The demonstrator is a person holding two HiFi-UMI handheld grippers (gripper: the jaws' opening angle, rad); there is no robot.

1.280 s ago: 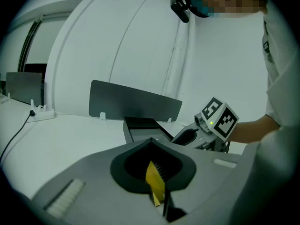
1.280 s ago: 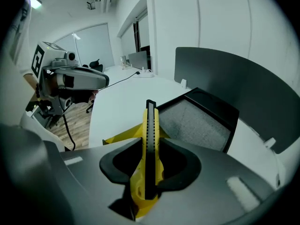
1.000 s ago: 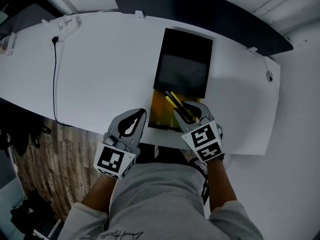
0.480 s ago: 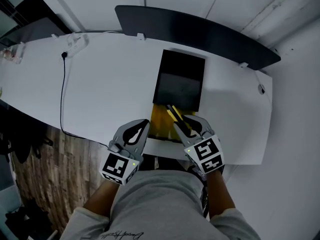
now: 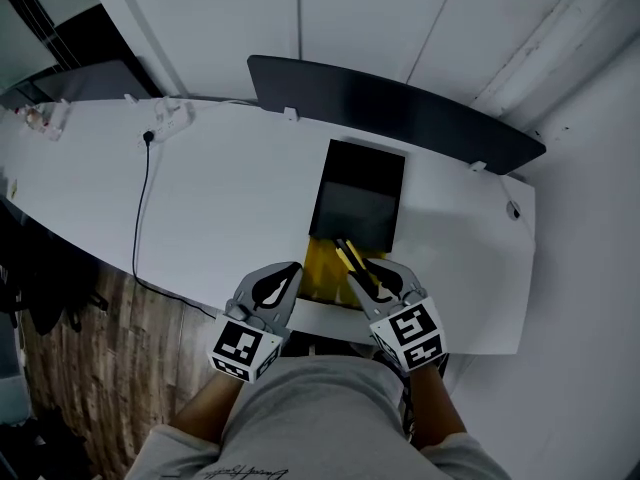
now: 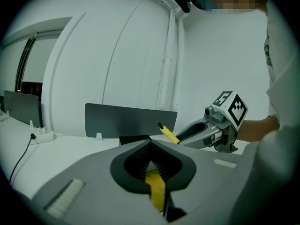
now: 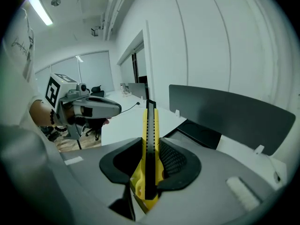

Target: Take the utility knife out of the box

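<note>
Now the right gripper (image 5: 372,271) sits higher than a second ago. Its fingers (image 7: 178,161) are still clenched on the knife (image 5: 353,264), one pad on each flat side. The knife is out of the box, held in the air over its near end. Its yellow-and-black body is tilted, with the tip up and away to the left.

The left gripper (image 5: 288,271) has come up a little too, just left of the box. Its fingers (image 6: 136,161) are pressed together. A strip of yellow shows in the slit between them; whether it is nipped or only seen through the gap, I cannot tell.

The box (image 5: 357,183) has not shifted. Its yellow tray (image 5: 322,263) is at the desk's near edge and its black lid lies open beyond that. The head view takes in more than before: desk and box look smaller, and the whole panel now shows.

The desk (image 5: 220,198) is white. A black cable (image 5: 141,218) runs across its left part from the near edge to a power strip (image 5: 168,120) at the far left. A dark panel (image 5: 400,98) stands along the far edge behind the box, with a white wall (image 5: 350,18) beyond. Wood floor (image 5: 90,358) shows below the desk's near left edge.
</note>
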